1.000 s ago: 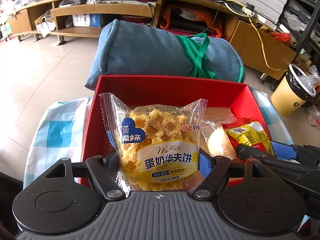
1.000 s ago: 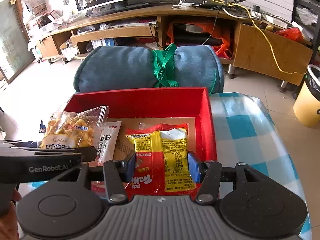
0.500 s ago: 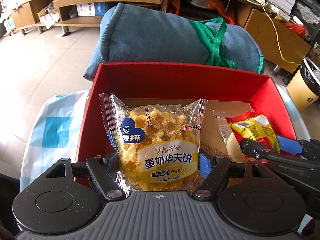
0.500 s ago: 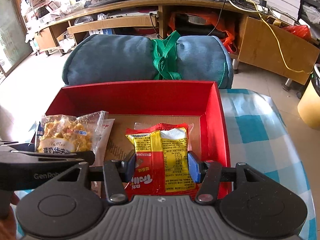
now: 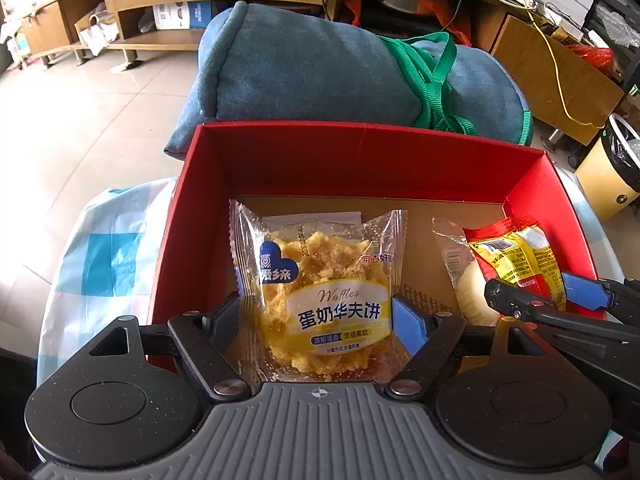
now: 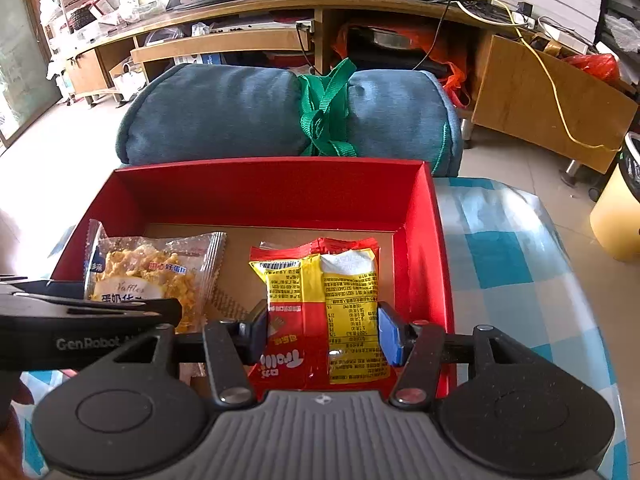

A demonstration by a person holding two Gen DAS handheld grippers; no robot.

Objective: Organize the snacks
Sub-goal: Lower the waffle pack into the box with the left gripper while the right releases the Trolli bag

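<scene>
A pale tiled floor (image 5: 80, 120) lies left of the tabletop (image 6: 504, 248), which wears a blue-and-white checked cloth. On it sits a red box (image 5: 360, 160). Inside, the left gripper (image 5: 316, 320) has its jaws pinching a waffle packet (image 5: 320, 280); the right gripper (image 6: 322, 334) has its jaws clamped on a red-and-yellow snack packet (image 6: 320, 280). Behind are a rolled blue cushion (image 6: 240, 116), wooden shelving (image 6: 400, 4) and, far right, a yellow bin (image 6: 616, 216).

Bright daylight from left, fisheye-bent edges — sharp, glare on floor
</scene>
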